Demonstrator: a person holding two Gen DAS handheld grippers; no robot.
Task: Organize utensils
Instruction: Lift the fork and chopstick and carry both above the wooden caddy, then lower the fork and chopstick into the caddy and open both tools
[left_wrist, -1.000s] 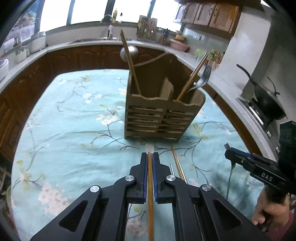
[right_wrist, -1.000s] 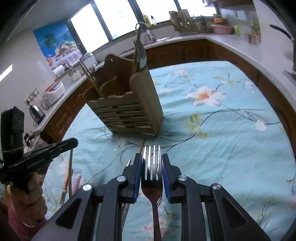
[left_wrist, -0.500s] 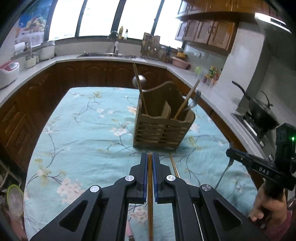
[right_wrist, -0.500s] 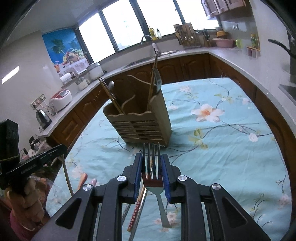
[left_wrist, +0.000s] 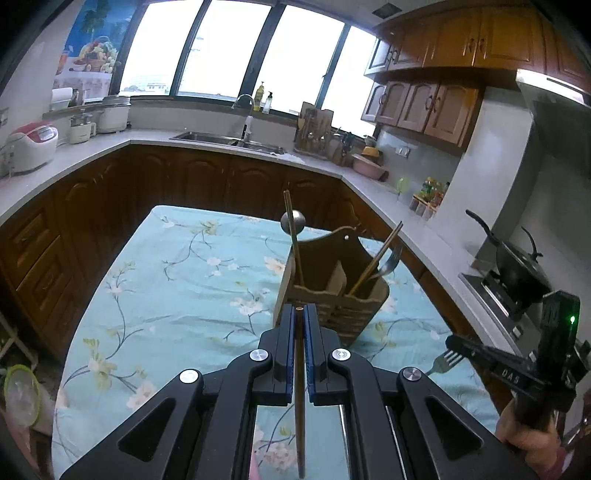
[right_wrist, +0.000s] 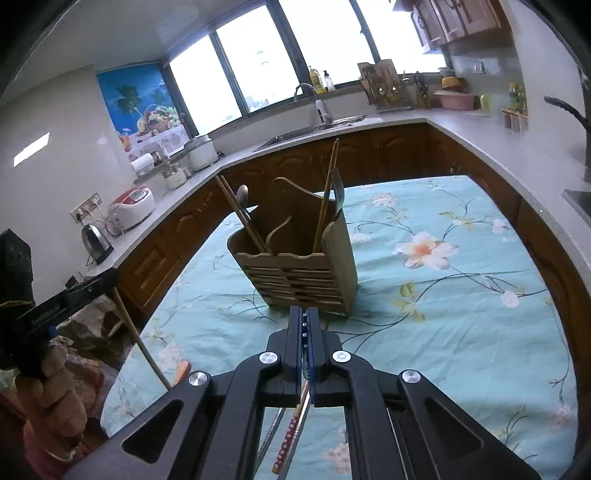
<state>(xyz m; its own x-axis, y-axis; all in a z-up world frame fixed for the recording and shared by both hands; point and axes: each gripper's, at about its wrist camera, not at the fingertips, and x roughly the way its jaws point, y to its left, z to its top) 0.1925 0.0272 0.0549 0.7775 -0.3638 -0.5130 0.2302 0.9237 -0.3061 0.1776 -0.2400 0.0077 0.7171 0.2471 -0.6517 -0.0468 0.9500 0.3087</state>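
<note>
Utensil holder (left_wrist: 330, 295), a slatted wooden caddy with several compartments, stands upright on the table's floral turquoise cloth (left_wrist: 177, 295), ahead of both tongs. One end compartment contains a chopstick (right_wrist: 240, 216) and a spoon (right_wrist: 242, 194); the opposite end contains a second chopstick (right_wrist: 327, 192) and a fork (right_wrist: 337, 184).

Left gripper (left_wrist: 300, 325): jaws closed almost fully on a brown chopstick (left_wrist: 300, 398), which runs lengthwise between the blue pads (left_wrist: 291, 332) and hangs below them.

Right gripper (right_wrist: 304, 332): jaws closed to a narrow slot on a metal fork (left_wrist: 445, 360), gripped edge-on. In the left wrist view its tines project from the jaw tips. That gripper's body carries white lettering reading "DAS".

Loose items lie on the cloth below the right gripper, including a red patterned chopstick (right_wrist: 290, 439). Lettering on the left gripper's side is too blurred to read.
</note>
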